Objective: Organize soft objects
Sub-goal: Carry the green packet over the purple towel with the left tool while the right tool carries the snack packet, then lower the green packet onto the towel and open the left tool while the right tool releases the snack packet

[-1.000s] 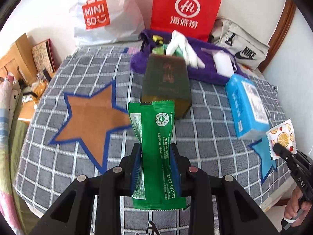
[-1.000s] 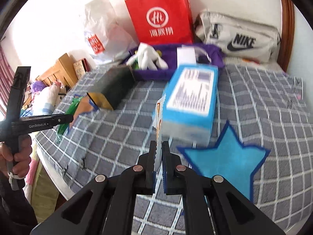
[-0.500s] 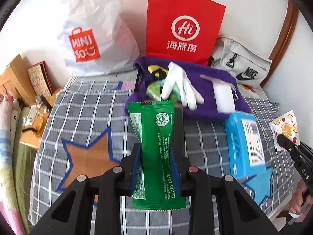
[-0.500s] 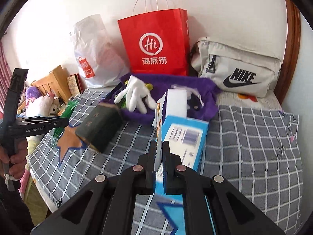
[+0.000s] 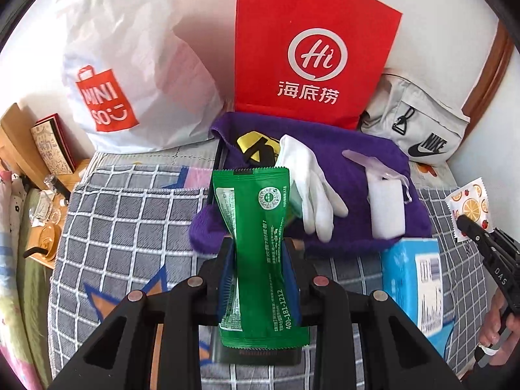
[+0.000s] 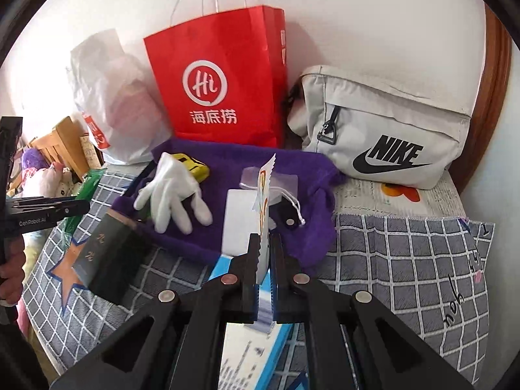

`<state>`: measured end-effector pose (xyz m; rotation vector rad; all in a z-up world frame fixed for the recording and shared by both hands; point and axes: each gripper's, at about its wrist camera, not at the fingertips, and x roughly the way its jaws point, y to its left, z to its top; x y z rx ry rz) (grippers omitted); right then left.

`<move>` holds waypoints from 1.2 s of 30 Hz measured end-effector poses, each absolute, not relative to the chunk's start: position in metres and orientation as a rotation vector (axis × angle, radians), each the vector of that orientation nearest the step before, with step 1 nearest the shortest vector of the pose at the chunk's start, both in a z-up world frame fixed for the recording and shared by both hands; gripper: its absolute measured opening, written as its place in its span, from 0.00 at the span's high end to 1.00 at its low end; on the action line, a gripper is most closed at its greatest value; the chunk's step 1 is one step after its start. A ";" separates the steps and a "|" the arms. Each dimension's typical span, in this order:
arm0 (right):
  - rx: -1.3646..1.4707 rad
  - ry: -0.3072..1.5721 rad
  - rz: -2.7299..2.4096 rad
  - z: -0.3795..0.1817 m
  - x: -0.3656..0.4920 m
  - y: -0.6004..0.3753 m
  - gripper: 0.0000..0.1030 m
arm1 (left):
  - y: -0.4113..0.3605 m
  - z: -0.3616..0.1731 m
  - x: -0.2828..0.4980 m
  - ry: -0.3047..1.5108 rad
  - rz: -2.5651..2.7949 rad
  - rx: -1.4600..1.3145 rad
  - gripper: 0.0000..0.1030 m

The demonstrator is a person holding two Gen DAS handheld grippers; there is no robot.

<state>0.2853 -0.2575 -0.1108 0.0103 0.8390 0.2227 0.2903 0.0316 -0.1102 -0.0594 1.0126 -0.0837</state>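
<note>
Left wrist view, purple cloth [image 5: 373, 162] nearer, green packet [image 5: 256, 243] still clamped

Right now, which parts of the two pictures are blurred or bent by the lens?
Left wrist view: sharp centre on the green packet; the red bag bows outward, corners black. Right wrist view: the blue box below the right gripper is blurred; the grey bag is clear.

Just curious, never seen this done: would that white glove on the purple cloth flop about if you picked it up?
Probably floppy: the white glove lies limp, its fingers splayed over the purple cloth. Likely light too, since it looks thin and empty. It seems unlikely to roll, lying flat.
</note>
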 end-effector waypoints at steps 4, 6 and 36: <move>0.003 0.863 0.214 -0.122 0.305 -0.262 0.94 | 0.033 -0.113 0.312 1.019 -0.086 -0.085 0.73; -0.012 0.877 0.205 -0.129 0.317 -0.263 0.94 | 0.033 -0.114 0.323 1.021 -0.082 -0.092 0.73; -0.070 0.997 0.277 -0.188 0.376 -0.254 0.49 | 0.009 -0.168 0.423 1.159 -0.111 -0.131 0.56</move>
